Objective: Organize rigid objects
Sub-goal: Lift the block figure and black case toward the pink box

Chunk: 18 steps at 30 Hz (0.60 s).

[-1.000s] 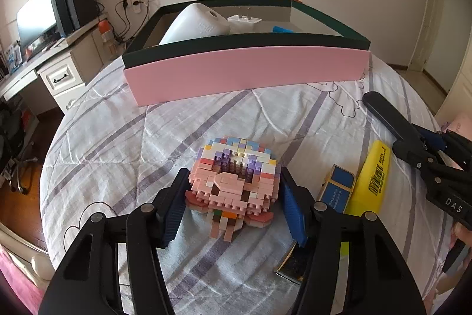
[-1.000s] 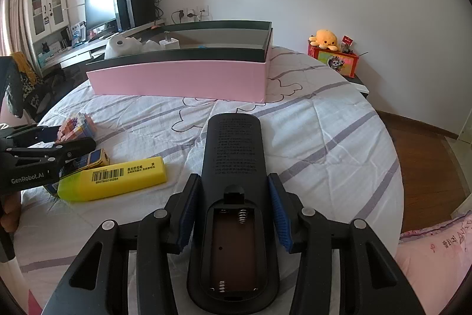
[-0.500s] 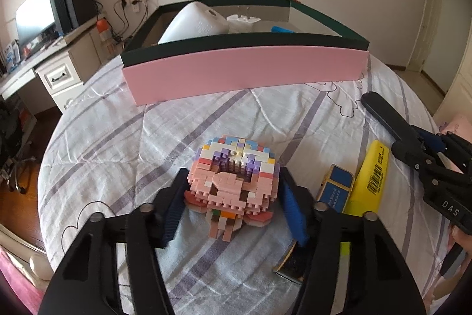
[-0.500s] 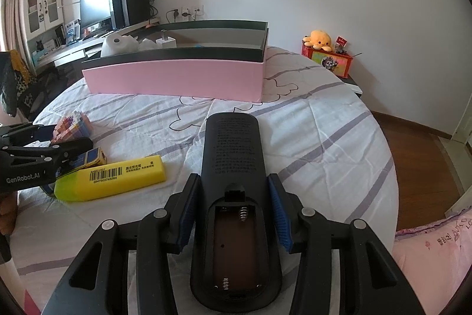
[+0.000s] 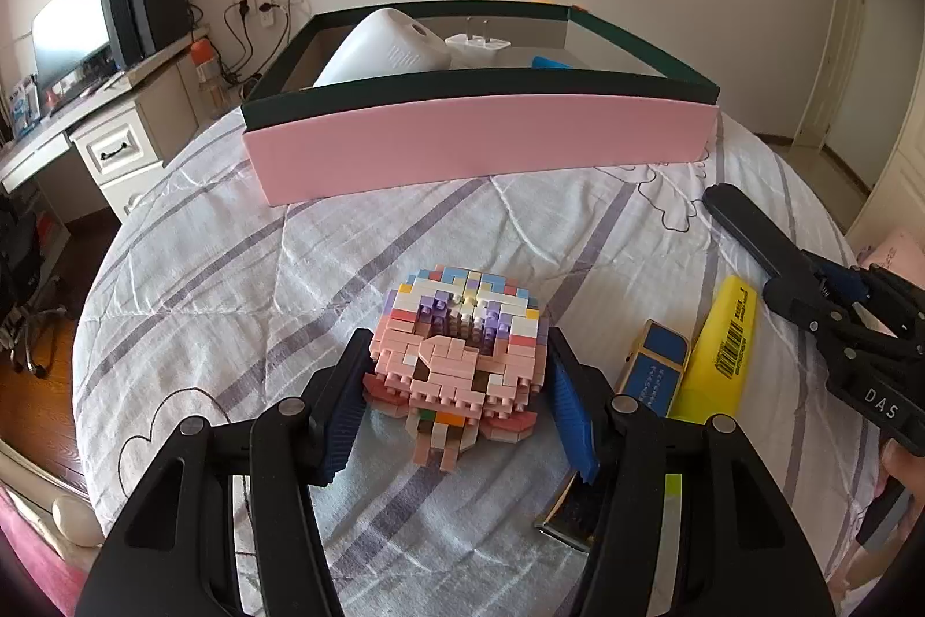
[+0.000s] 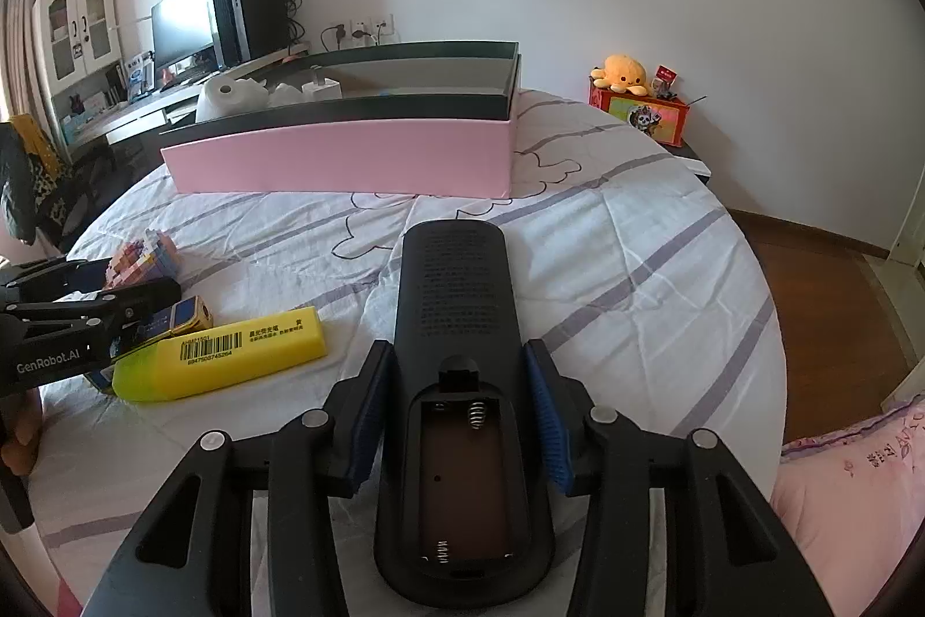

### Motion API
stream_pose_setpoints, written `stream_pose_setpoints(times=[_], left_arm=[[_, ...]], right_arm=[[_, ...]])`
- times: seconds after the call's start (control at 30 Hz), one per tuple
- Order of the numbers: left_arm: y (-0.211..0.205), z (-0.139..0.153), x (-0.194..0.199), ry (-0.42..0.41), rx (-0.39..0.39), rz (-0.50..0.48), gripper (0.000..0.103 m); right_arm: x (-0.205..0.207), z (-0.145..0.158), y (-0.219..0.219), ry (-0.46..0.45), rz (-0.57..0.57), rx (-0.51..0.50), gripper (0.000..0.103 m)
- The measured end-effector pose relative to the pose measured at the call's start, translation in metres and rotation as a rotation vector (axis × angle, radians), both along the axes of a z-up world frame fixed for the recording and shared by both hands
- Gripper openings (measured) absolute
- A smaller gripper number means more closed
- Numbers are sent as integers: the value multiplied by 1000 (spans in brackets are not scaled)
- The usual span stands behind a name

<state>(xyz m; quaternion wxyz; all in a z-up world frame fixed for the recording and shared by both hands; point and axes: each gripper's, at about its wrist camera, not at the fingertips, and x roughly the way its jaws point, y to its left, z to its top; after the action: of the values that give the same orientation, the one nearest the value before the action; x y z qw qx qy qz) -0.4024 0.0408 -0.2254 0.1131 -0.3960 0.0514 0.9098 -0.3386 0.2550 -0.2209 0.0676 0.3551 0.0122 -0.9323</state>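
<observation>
Both hand-held grippers were clamped: left on pastel brick-built toy, right on black plastic remote w/o battery cover; squeezing could break toy bricks apart.

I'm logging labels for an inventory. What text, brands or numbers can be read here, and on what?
"GenRobot.AI": side of the left gripper.
"DAS": side of the right gripper.
"6947503745264": under the barcode on the yellow highlighter.
Chinese print on the highlighter, the blue box and the back of the remote: too small to read.
</observation>
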Motion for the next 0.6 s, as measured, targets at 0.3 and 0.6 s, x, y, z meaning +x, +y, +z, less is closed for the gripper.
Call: stream_pose_setpoints(times=[0.3,0.6], left_arm=[[-3,12,13,28,9,2,57],[-16,59,36,134,25,-9,57]], right_arm=[[11,12,-8,-5,31,-42,45],[24,56,-18,77,95,-97,45]])
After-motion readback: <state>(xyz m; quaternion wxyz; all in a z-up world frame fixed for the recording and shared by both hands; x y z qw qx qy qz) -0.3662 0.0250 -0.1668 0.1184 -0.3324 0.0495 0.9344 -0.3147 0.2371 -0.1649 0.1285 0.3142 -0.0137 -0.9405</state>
